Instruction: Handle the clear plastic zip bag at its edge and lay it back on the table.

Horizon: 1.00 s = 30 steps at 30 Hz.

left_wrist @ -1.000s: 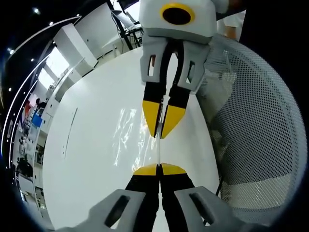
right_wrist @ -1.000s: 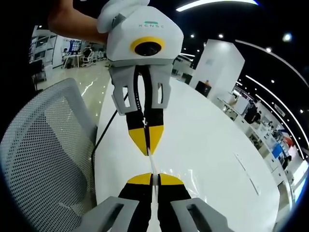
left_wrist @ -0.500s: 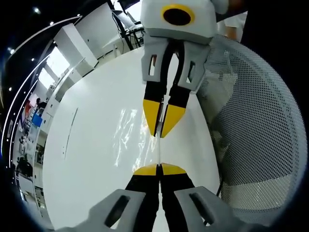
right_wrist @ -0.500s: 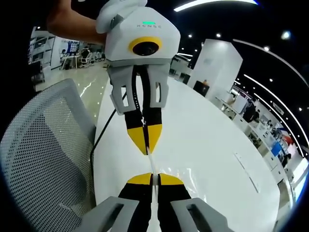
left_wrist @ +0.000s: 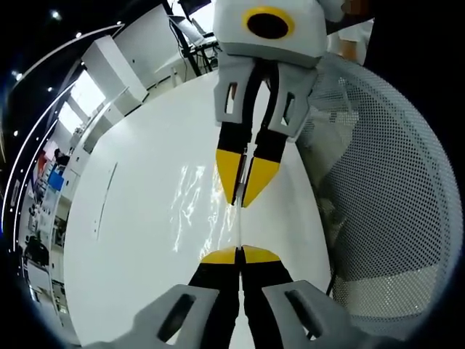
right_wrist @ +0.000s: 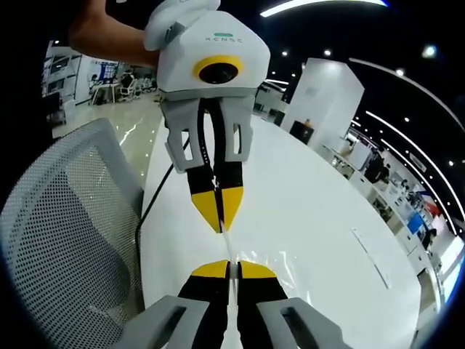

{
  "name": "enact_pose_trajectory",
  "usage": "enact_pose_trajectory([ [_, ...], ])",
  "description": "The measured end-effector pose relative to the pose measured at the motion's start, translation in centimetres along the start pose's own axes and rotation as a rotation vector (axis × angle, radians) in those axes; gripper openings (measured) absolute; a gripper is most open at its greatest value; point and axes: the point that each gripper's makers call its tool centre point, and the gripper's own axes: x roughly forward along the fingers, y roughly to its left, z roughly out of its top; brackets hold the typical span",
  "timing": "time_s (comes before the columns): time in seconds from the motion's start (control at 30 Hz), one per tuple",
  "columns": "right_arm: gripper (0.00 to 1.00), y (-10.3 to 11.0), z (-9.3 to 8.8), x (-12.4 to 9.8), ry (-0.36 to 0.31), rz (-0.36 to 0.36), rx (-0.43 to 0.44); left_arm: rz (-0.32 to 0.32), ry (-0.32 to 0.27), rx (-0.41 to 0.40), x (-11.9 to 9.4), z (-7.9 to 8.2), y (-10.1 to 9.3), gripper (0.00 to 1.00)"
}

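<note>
Zip bag (left_wrist: 239,231) edge stretched taut over table (left_wrist: 138,218) | your left gripper (left_wrist: 239,254) and right gripper (right_wrist: 230,268) both clamp it | mesh chair (left_wrist: 378,189) alongside.

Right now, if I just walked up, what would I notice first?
Two yellow-tipped claws facing each other nose to nose: the left claw at the bottom of its view and the right claw coming down from the top. Both pinch the edge of a clear plastic bag, which glints above the white table. A grey mesh chair stands beside the table.
</note>
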Motion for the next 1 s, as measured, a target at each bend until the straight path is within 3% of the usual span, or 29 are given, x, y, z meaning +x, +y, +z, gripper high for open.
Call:
enact_pose_trajectory([
  [1.0, 0.0, 0.2, -0.4, 0.01, 0.002, -0.003, 0.024, -0.006, 0.006, -0.022, -0.13, -0.64, -0.13, 0.0],
])
